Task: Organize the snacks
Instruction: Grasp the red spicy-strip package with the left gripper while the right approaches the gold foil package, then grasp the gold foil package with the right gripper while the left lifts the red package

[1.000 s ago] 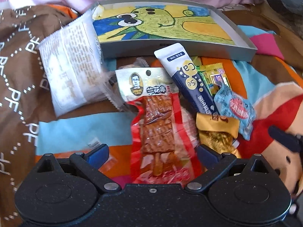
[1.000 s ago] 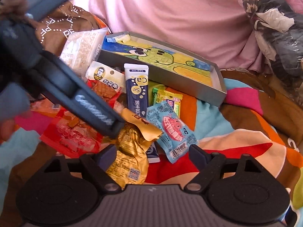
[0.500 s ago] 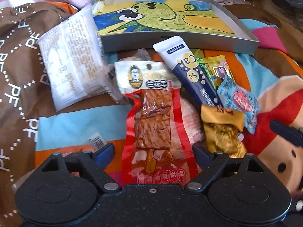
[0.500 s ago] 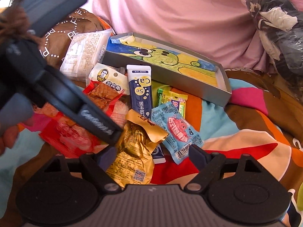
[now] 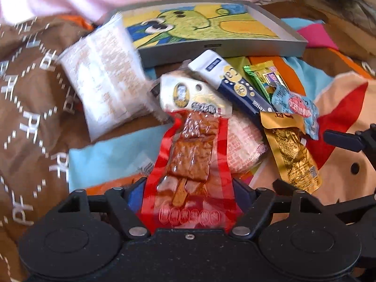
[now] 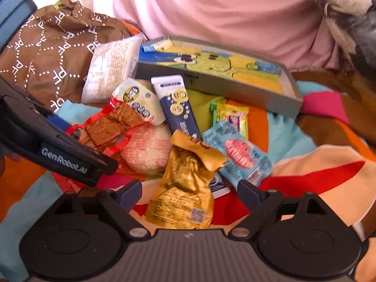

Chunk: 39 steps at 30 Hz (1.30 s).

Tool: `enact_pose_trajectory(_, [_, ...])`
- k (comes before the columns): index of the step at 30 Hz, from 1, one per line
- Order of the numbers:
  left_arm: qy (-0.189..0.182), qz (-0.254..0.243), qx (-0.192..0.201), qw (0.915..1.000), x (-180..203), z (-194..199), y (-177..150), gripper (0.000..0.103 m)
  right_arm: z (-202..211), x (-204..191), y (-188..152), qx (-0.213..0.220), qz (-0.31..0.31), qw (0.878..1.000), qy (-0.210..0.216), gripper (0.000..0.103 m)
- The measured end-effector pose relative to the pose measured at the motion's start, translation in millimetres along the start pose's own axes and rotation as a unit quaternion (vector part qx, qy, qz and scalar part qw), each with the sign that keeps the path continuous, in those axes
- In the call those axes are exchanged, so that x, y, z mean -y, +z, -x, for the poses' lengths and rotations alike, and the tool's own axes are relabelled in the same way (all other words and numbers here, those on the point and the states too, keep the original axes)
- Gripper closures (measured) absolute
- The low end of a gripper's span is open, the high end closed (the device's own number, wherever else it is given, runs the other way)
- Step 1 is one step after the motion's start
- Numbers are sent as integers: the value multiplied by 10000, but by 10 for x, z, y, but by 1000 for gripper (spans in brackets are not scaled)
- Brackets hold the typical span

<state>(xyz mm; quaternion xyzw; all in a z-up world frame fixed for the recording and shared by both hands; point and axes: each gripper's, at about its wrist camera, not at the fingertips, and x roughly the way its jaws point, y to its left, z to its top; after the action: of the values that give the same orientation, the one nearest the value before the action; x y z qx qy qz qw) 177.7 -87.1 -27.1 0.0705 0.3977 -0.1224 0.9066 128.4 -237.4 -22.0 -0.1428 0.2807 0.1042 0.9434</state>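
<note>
Bright patchwork bedding in orange, teal, red and brown carries a heap of snacks, with pink cloth bunched behind it.

Left gripper: its jaws stand close on either side of the lower end of the red tofu pack, whose clear window shows brown slabs. Whether the pads are pressing the wrapper or only flanking it I cannot tell. The pack runs straight ahead from those jaws, its white header farthest from them. Ahead and left of them lies a white packet, leaning on the near wall of a shallow grey box with a green cartoon drawing inside; nothing else shows in the box. Ahead and right lie a navy stick pack, a green candy, a blue packet and a gold pouch. A pale round cake sits just right of the tofu pack, partly under it.

Right gripper: jaws wide apart, empty, with the gold pouch lying between them, its lower end near the fingers; contact cannot be told. The blue packet is just ahead and right of these jaws, and the left gripper crosses in ahead and left, over the tofu pack.
</note>
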Motion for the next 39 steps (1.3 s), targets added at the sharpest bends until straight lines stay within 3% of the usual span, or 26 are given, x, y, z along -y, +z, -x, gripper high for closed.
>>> enact_pose_trajectory(4, [249, -322, 0, 9992, 105, -49, 49, 25, -124, -28, -14, -209, 16, 9997, -143, 12])
enact_pose_trajectory(11, [296, -397, -11, 9988, 140, -44, 39, 29, -139, -14, -28, -298, -41, 9995, -52, 25])
enact_pose_trajectory(15, [137, -184, -18, 9997, 73, -31, 27, 31, -128, -39, -24, -335, -20, 9994, 59, 36])
enact_pose_trajectory(22, [-254, 383, -56, 9989, -57, 54, 11, 40, -102, 35, -23, -451, -493, 9974, 259, 42])
enact_pose_trajectory(29, [-437, 757, -220, 9959, -130, 138, -52, 51, -29, 34, -38, -489, -583, 9962, 424, 63])
enact_pose_trajectory(34, [-569, 1026, -343, 9925, -205, 180, -133, 52, -2, 30, -41, -477, -590, 9959, 482, 65])
enact_pose_trajectory(39, [-627, 988, -171, 9930, -223, 285, -224, 54, 14, 27, -40, -445, -589, 9960, 498, 66])
